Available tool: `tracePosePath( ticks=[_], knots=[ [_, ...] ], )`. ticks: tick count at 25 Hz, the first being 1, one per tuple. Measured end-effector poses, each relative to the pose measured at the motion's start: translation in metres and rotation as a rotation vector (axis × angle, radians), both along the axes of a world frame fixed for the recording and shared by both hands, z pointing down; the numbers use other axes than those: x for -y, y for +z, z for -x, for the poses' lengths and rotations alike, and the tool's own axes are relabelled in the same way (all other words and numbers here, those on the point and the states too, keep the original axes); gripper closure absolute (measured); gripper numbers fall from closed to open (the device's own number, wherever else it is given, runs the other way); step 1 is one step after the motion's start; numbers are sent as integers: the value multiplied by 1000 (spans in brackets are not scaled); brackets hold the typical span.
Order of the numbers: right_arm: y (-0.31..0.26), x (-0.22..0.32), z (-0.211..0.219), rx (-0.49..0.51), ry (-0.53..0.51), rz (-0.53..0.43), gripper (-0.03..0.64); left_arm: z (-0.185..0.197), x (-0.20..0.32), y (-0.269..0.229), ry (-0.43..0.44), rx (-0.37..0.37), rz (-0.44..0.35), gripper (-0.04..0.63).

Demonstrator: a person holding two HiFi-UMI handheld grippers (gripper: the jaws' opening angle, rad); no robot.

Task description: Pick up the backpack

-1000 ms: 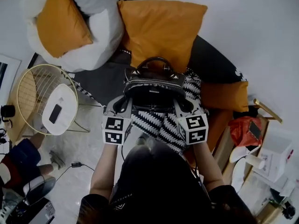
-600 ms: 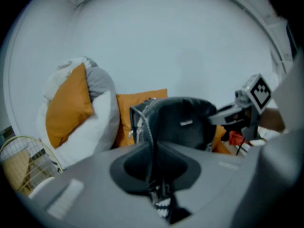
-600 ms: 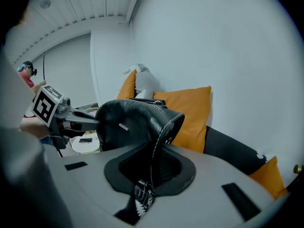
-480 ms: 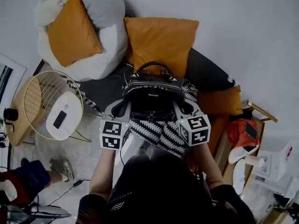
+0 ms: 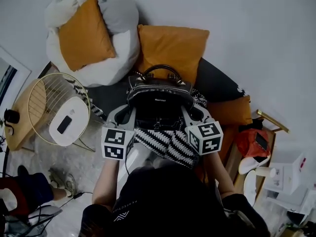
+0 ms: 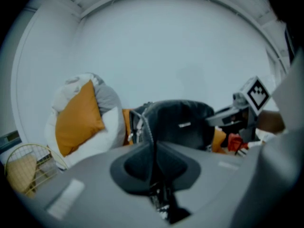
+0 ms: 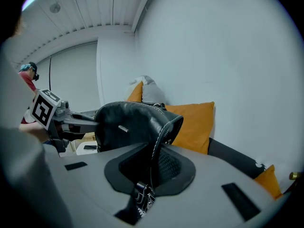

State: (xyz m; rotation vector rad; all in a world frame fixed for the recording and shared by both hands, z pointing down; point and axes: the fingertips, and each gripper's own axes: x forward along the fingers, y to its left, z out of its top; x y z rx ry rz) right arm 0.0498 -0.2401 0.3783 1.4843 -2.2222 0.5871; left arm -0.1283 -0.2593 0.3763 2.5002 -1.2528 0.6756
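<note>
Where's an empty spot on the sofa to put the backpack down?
Bare dark seat shows between the white pillow pile and the backpack, and another strip between the big orange cushion and the small orange cushion. Crowded: around the red bag at right, wire basket at left.

A dark couch (image 5: 216, 79) stands against the pale wall and carries a spread of soft furnishings. A large orange cushion (image 5: 170, 48) leans upright against the wall at its middle, and a smaller orange cushion (image 5: 231, 111) lies at the far right end. At the left end sits a bulky white-and-grey pillow (image 5: 117, 53) with another orange cushion (image 5: 85, 33) resting on top of it. A black-and-white zigzag throw (image 5: 165, 143) drapes over the front edge of the seat. Just beside the couch, on the pale mottled floor (image 5: 59, 157), stands a round gold wire-frame stand (image 5: 35, 95) holding a white oblong item (image 5: 74, 112) with a small dark device (image 5: 64, 125) lying on it.
</note>
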Motion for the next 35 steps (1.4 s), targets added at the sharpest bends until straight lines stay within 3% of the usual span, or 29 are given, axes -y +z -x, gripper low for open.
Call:
tracePosePath(
  ticks=[18,35],
  knots=[
    [-45,-25,20,35,-12,-86,589,22,-34,-46,-49,-35,-91,554],
    [-43,-25,29,54,-9,-77,591,31,-35,-44,-65,-38,-79,554]
  ],
)
